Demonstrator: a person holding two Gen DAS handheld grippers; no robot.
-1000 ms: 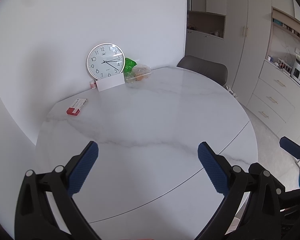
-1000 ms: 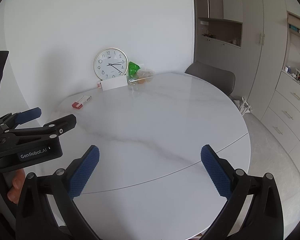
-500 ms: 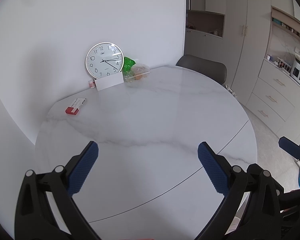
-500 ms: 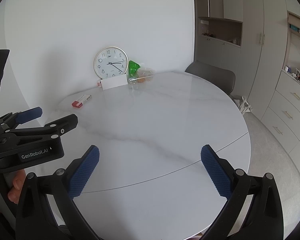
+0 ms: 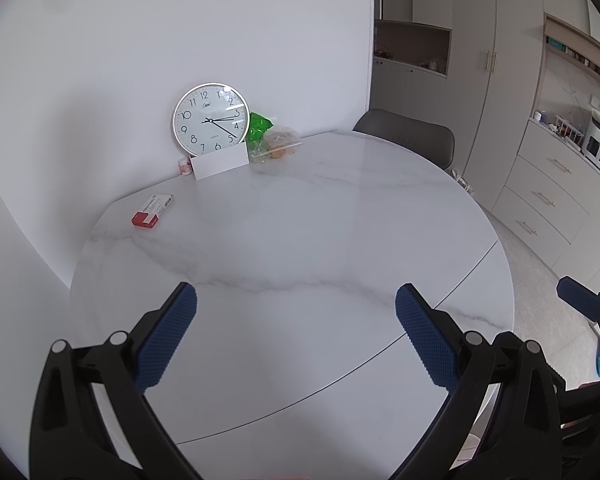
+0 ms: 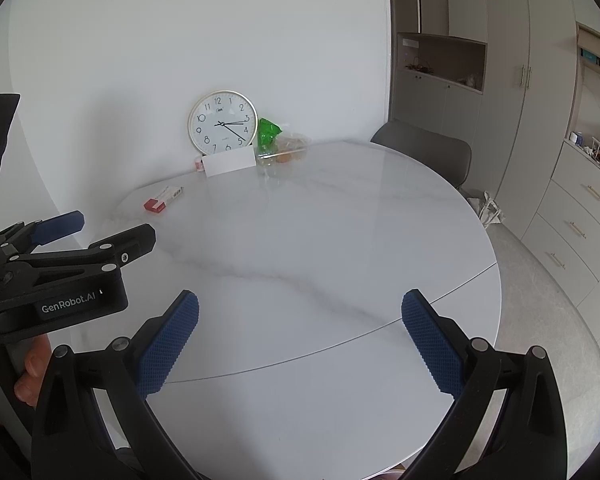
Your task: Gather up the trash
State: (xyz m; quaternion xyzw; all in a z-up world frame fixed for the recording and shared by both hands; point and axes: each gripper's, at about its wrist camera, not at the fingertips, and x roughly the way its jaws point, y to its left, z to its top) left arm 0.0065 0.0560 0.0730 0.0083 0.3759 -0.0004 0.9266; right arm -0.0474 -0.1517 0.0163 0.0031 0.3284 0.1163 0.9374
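Note:
A round white marble table (image 5: 300,240) fills both views. At its far edge by the wall lie a green wrapper (image 5: 258,126) and a clear plastic bag with food scraps (image 5: 278,146); they also show in the right wrist view (image 6: 269,132) (image 6: 290,148). A red and white small box (image 5: 152,211) lies at the far left (image 6: 162,199). My left gripper (image 5: 296,312) is open and empty above the near half of the table. My right gripper (image 6: 300,316) is open and empty beside it, with the left gripper's body (image 6: 60,272) seen at its left.
A wall clock (image 5: 211,119) leans on the wall behind a white card (image 5: 220,163) and a small pink jar (image 5: 185,167). A grey chair (image 5: 412,136) stands behind the table. Cabinets and drawers (image 5: 548,200) line the right side.
Both views have shifted very slightly; the grippers stay open and hover in nearly the same place over the table.

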